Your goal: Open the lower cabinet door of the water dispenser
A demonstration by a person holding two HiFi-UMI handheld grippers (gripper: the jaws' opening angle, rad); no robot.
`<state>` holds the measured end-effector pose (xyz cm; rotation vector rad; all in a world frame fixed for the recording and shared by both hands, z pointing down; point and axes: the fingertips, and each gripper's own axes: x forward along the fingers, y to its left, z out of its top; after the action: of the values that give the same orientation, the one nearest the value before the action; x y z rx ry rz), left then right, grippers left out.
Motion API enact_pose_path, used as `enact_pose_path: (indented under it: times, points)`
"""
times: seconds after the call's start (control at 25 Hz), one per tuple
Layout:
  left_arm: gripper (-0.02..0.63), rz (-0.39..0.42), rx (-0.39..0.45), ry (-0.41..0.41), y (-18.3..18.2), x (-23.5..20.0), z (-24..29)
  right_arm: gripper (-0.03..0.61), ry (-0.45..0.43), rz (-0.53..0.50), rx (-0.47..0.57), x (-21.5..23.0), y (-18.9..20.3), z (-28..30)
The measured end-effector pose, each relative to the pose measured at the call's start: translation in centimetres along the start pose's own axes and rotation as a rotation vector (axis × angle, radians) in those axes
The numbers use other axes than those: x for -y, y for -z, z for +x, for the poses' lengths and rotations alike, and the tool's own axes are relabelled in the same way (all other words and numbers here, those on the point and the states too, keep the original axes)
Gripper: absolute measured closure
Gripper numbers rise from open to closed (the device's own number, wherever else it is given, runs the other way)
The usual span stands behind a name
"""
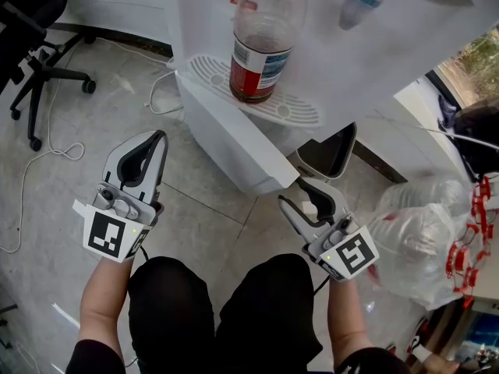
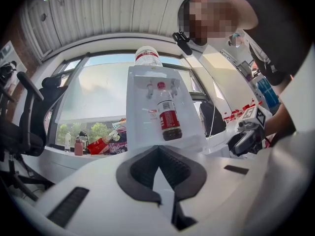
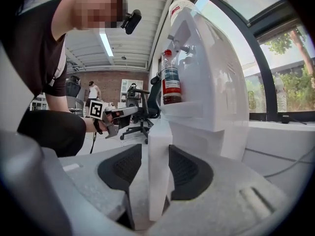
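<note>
The right gripper (image 3: 155, 156) is clamped on the free edge of the door (image 3: 158, 132), which sits low on the dispenser (image 1: 234, 142), below its drip tray (image 1: 300, 114). The left gripper (image 1: 154, 142) hangs left of the dispenser, apart from it, jaws together and empty. A bottle (image 1: 261, 45) stands on the tray.

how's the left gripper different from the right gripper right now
The left gripper has its jaws closed together on nothing; the right gripper clamps the edge of the white cabinet door. The left gripper sits apart from the water dispenser; the right gripper is up against it. Both are white with black pads.
</note>
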<state>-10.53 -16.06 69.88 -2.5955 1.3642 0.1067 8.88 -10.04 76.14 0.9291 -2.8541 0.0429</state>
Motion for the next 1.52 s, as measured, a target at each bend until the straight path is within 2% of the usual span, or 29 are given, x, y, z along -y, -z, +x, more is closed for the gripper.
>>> enact_pose_path:
  times: [0.16,0.24,0.36,0.48,0.76,0.88,1.04,1.24,1.52]
  points:
    - [0.606,-0.01,0.005,-0.006,-0.4,-0.1,-0.1,0.403,-0.081,-0.034,-0.012,-1.5,0.0,-0.2]
    - [0.606,-0.02,0.006,-0.014,-0.5,-0.1,-0.3,0.442,-0.092,-0.061,-0.027,-1.4,0.3,-0.9]
    - [0.606,0.008,0.003,-0.014,-0.7,-0.2,-0.5,0.488,-0.007,-0.067,-0.05,0.8,0.9,-2.4]
    - [0.606,0.014,0.002,-0.012,-0.9,-0.2,-0.5,0.57,0.104,-0.067,-0.057,3.0,1.0,-2.9]
    - [0.606,0.008,0.009,-0.014,-1.0,0.3,-0.4,0.574,0.171,-0.133,-0.04,4.1,0.2,-0.3]
    - [0.606,0.005,0.013,-0.01,-1.1,0.6,-0.4,0.574,0.15,-0.152,-0.053,3.5,-0.1,0.5]
    - [0.606,-0.005,0.004,-0.008,-0.8,0.7,-0.7,0.574,0.103,-0.122,-0.082,2.6,0.2,0.8]
    - [0.606,0.01,-0.01,-0.021,-0.5,0.2,-1.5,0.574,0.008,-0.083,0.013,0.7,-1.2,2.3]
    - [0.606,-0.019,-0.015,-0.04,-0.2,-0.3,-2.3,0.574,-0.105,-0.121,0.033,-2.2,-2.2,4.5]
